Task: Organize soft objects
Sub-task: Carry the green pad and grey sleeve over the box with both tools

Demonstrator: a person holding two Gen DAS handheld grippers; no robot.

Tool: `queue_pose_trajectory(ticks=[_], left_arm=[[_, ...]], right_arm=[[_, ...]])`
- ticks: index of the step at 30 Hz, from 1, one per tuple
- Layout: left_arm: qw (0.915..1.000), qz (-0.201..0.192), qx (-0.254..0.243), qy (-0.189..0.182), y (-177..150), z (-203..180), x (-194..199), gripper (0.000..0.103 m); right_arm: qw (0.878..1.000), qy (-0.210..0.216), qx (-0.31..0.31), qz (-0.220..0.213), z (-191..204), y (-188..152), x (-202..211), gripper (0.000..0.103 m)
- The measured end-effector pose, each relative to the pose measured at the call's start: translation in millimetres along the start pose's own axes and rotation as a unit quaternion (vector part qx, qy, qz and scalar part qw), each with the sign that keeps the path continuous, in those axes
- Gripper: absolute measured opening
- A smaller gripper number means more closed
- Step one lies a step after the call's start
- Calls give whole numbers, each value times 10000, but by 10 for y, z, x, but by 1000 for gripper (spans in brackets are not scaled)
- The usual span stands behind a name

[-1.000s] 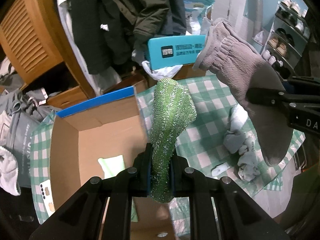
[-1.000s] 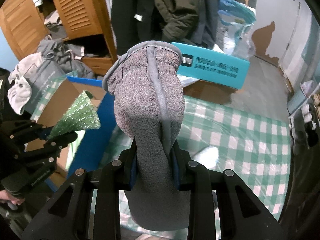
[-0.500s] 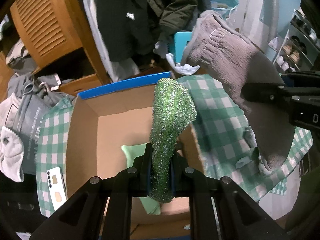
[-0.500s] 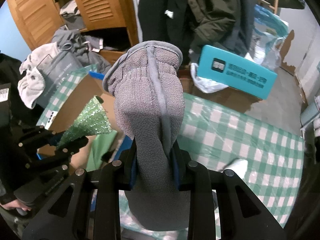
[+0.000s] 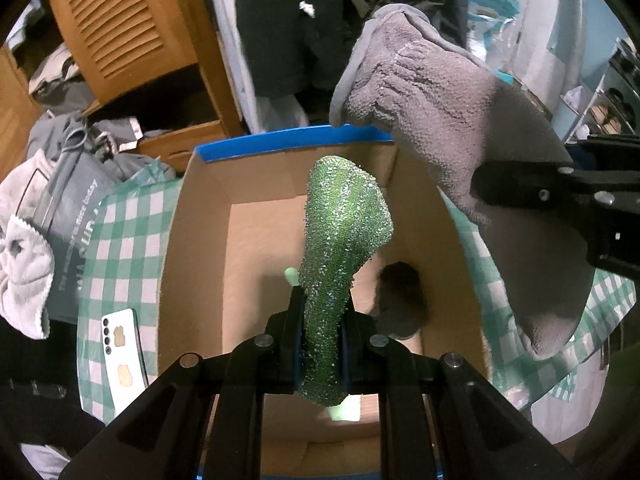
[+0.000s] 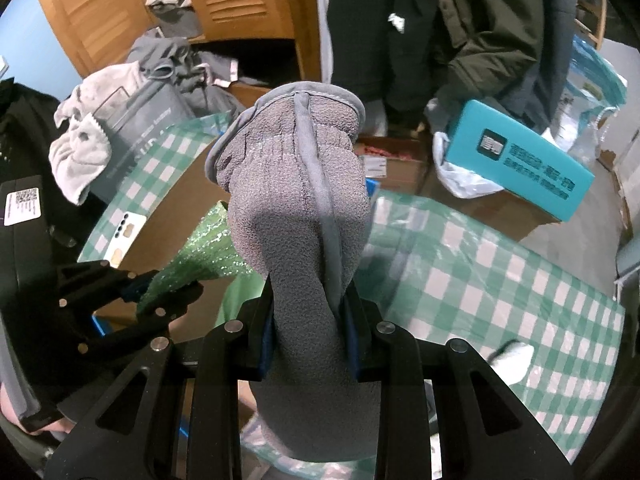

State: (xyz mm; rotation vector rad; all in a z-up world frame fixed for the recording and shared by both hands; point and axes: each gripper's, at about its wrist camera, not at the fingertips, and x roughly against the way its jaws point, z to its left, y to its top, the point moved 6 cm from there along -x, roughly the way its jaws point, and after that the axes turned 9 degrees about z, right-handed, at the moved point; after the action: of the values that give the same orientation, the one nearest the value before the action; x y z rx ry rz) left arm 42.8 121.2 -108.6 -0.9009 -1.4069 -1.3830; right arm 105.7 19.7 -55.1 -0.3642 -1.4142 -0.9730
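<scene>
Hand-held gripper, left wrist view: left hand-held gripper (image 5: 322, 340) is clenched on a sparkly green sock (image 5: 340, 248), which stands up between the pads above the open cardboard box (image 5: 192, 240).
Box contents: a pale green item (image 5: 344, 410) and a dark grey bundle (image 5: 400, 300) lie on the box floor.
Neighbour: right hand-held gripper (image 5: 560, 196) enters from the right, pinching a grey fleece sock (image 5: 452, 136) over the box's right wall.
Bench: green-checked cloth (image 5: 120, 240) covers it; a white phone (image 5: 122, 356) lies beside the box.
Right wrist view: right hand-held gripper (image 6: 310, 340) is clamped on the grey fleece sock (image 6: 296, 188) at mid-length, cuff uppermost; the left hand-held gripper (image 6: 160, 296) and its green sock (image 6: 200, 256) sit at lower left.
Handling: both socks look light, limp and compressible; a mid-body pinch seems to hold, though loose ends will flop.
Change: a second ago the box sat off to the left of the green sock; now both socks hang over its opening, and the loose pale socks on the cloth have left the left view.
</scene>
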Motion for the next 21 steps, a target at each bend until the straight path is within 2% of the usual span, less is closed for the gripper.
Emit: queue_pose_trajectory(ticks=[16,18,20,21], left_arm=[[9988,211,428,61,-174,432,-164,17],[9986,232,471,81,-188,468,-181,27],[9984,215,525,82,-198,502,-190,42],[9982,215,550,107,-202,518,-192,45]], right_arm=[[9991,184,132,357,416,182,-382,27],[9988,218,144,402,464,194,-426,29],[9985,266,175,455,504,198,-464,36],[9982,282,197,498,524,199,-486,45]])
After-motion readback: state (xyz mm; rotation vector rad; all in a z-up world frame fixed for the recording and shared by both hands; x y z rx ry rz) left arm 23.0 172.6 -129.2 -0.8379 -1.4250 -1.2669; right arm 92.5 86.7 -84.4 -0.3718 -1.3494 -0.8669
